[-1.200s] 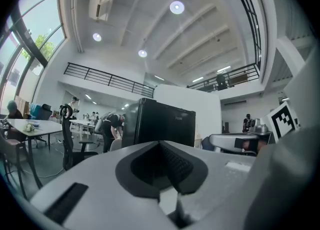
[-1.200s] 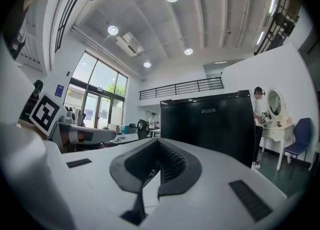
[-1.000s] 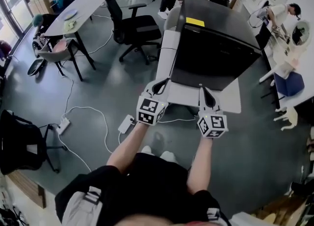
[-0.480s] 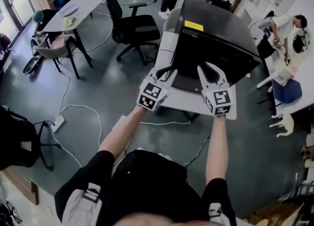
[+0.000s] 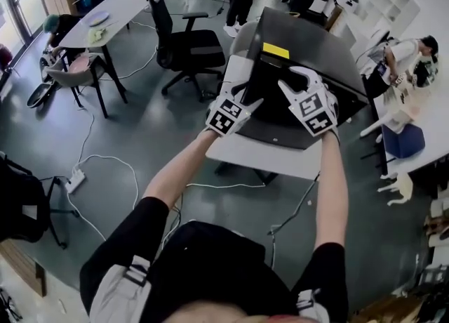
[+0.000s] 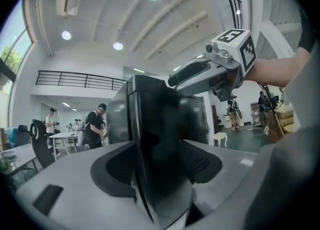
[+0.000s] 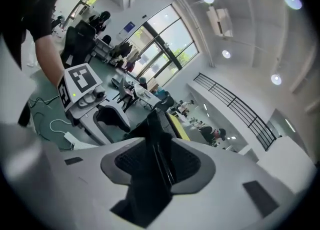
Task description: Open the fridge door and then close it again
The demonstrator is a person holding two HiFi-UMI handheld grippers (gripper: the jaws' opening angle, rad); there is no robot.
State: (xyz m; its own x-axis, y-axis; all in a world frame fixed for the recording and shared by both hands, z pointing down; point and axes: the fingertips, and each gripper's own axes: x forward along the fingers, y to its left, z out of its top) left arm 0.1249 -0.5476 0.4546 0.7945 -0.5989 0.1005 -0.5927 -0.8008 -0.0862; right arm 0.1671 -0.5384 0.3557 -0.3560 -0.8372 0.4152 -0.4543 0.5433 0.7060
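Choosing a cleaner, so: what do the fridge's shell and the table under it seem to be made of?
Fridge: smooth black shell with a soft sheen that catches the room's light, probably painted metal, possibly plastic. Table: flat, matt white top with a clean edge, likely laminate; the look leaves it open.

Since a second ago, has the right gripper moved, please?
Yes: the right gripper, jaws opening around an edge of the fridge, moved toward the yellow label.
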